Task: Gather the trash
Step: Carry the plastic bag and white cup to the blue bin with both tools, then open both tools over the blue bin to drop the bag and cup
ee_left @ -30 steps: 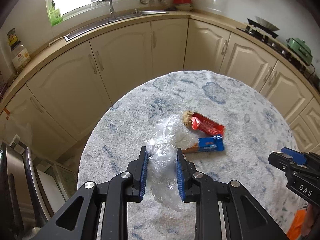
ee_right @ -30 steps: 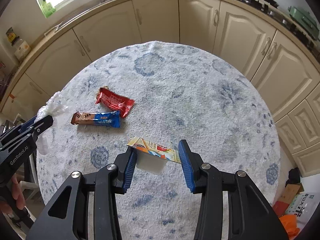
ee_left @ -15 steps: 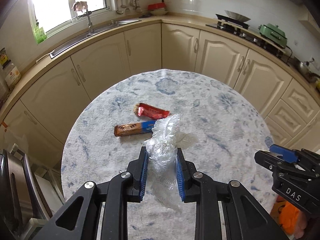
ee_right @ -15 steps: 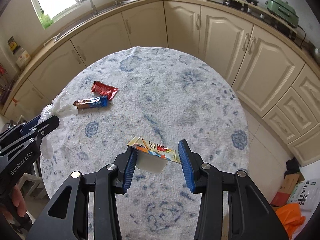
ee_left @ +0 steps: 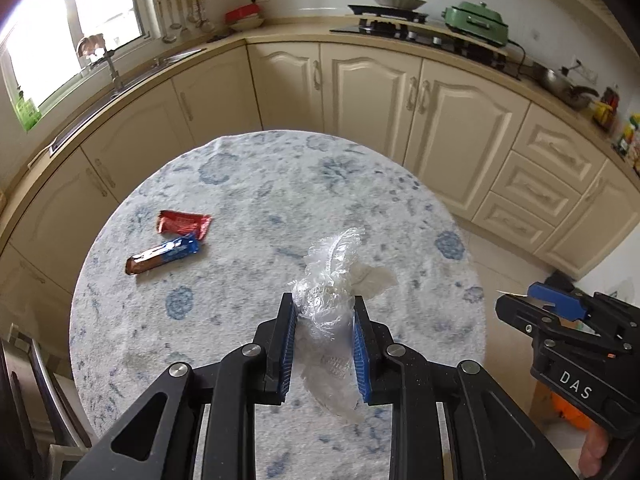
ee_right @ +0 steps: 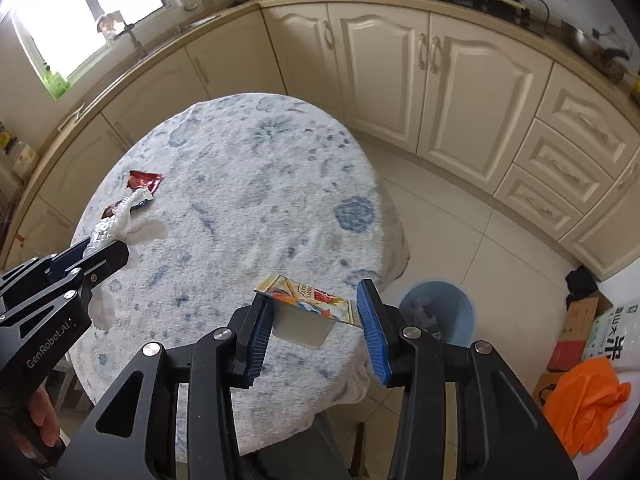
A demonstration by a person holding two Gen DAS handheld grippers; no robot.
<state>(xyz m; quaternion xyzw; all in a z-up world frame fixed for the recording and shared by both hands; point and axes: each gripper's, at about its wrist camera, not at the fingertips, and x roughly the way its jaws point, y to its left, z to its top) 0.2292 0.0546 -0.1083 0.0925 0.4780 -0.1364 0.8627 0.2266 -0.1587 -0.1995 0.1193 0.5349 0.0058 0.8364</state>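
Wrappers, red (ee_left: 183, 223) and blue (ee_left: 163, 254), lay flat on the tabletop (ee_left: 256, 200), light and crinkly, best pinched at an end. Left gripper (ee_left: 325, 344) was closed on a crumpled clear plastic bag (ee_left: 328, 304), soft and slippery. Right gripper (ee_right: 316, 330) clamped a small foil-lidded cup (ee_right: 304, 318) by its sides, probably empty, near the blue bin (ee_right: 440, 308).
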